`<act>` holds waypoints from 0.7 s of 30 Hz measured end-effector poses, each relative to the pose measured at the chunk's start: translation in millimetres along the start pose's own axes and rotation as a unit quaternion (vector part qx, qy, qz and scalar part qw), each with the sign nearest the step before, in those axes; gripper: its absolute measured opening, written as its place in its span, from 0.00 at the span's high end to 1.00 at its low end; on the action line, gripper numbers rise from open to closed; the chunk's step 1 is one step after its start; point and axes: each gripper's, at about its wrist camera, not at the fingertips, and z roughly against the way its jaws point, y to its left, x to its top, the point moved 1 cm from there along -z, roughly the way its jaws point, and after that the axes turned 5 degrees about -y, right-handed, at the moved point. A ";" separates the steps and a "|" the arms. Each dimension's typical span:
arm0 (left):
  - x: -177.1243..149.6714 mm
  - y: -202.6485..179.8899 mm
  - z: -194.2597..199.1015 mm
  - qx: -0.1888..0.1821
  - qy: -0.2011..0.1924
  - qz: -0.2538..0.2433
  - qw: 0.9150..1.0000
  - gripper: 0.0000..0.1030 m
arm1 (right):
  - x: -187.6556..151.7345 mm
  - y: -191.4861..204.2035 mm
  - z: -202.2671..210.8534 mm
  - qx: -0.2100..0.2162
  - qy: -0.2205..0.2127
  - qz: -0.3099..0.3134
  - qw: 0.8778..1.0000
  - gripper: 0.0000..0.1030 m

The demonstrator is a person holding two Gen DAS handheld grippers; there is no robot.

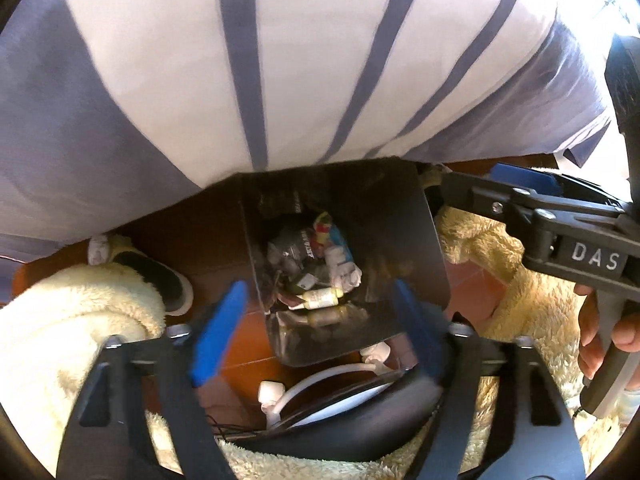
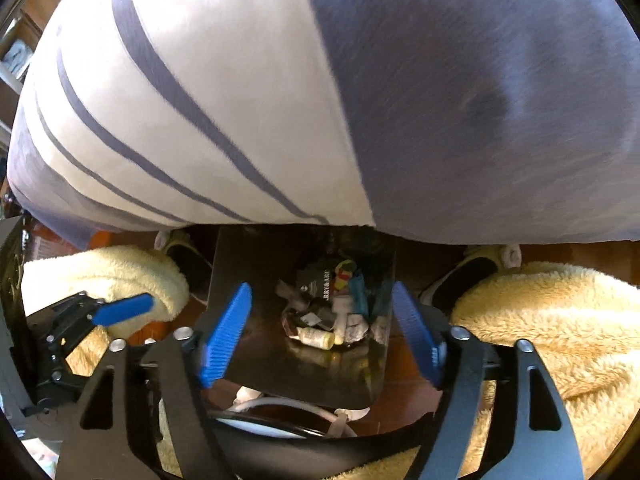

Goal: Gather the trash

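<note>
A dark bin (image 1: 400,240) stands on the floor below both grippers, and it also shows in the right wrist view (image 2: 240,272). Inside lies trash (image 1: 316,268): wrappers, crumpled tissue and a small pale bottle (image 2: 316,337). My left gripper (image 1: 316,332) is open and empty above the bin's near edge. My right gripper (image 2: 320,336) is open and empty over the bin. The right gripper shows from the side in the left wrist view (image 1: 520,184). The left gripper shows at the left of the right wrist view (image 2: 124,308).
A large white pillow with blue stripes (image 1: 280,60) fills the upper half of both views. The person's legs in cream fleece (image 2: 540,320) and slippers (image 1: 160,276) flank the bin on the red-brown tiled floor (image 1: 244,336). White cables (image 1: 320,376) lie near the bin's front.
</note>
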 end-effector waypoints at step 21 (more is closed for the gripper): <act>27.4 -0.2 157.5 0.045 -0.192 -0.007 0.980 0.08 | 29.4 9.6 146.0 -0.022 -0.175 0.027 0.984 0.03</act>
